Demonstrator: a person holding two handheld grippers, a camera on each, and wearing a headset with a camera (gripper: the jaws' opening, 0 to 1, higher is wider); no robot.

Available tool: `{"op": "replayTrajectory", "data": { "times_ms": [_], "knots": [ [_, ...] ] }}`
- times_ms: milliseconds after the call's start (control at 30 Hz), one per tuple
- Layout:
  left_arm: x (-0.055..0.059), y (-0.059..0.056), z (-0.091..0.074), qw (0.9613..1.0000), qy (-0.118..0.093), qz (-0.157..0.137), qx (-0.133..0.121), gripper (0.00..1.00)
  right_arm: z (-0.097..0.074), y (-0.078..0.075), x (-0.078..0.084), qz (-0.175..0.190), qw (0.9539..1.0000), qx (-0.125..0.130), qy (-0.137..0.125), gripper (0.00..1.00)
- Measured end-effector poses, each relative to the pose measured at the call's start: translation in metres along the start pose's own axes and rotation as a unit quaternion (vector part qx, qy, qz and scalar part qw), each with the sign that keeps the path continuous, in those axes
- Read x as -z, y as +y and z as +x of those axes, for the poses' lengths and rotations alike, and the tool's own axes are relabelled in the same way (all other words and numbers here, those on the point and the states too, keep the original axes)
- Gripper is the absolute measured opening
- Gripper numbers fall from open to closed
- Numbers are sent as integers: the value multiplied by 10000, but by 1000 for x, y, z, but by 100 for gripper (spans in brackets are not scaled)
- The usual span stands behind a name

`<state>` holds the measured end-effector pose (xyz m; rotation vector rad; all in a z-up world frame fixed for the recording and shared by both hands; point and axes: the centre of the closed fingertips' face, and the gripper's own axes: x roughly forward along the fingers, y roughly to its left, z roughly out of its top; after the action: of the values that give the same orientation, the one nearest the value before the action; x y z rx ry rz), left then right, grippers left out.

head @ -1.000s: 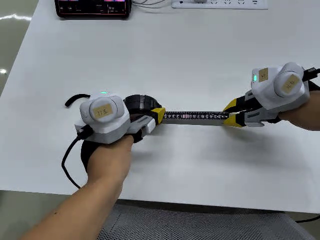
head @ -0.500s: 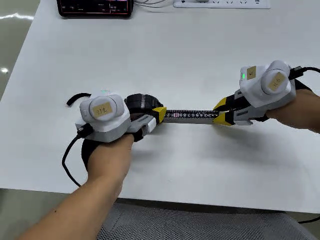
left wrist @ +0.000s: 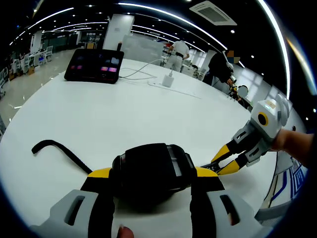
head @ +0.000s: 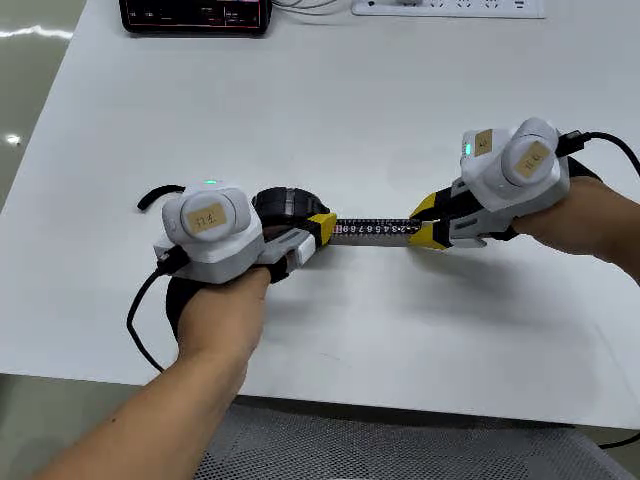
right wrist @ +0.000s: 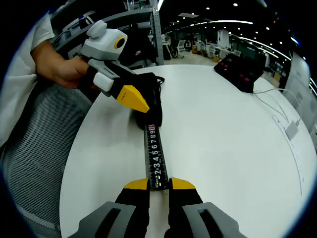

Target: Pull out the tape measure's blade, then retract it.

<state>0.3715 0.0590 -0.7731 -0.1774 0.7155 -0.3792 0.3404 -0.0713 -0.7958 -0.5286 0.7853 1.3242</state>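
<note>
Now, white table (head: 380, 110) in a lit open hall: one tape measure (head: 283, 206) mid-table, clamped by the left gripper (left wrist: 153, 173), right gripper (right wrist: 159, 184) pinching its blade (right wrist: 154, 153); one dark screen (head: 195, 14), one power strip (head: 448, 7)

The white bench (head: 400, 90) is lit brightly and evenly from overhead, so only soft, pale shadows are cast on it, and glare is thrown off the floor (head: 25, 60). In both gripper views ceiling light strips (right wrist: 225, 22) are bent into arcs by fisheye distortion, while the blade (right wrist: 155, 153) numerals are rendered sharp.
</note>
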Motion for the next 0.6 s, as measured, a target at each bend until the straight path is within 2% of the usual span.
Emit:
{"op": "replayTrajectory", "data": {
  "times_ms": [600],
  "knots": [
    [0, -2, -1, 10000, 0, -11, 11, 57, 16, 3, -17, -3, 9999, -57, -107, 10]
  ]
}}
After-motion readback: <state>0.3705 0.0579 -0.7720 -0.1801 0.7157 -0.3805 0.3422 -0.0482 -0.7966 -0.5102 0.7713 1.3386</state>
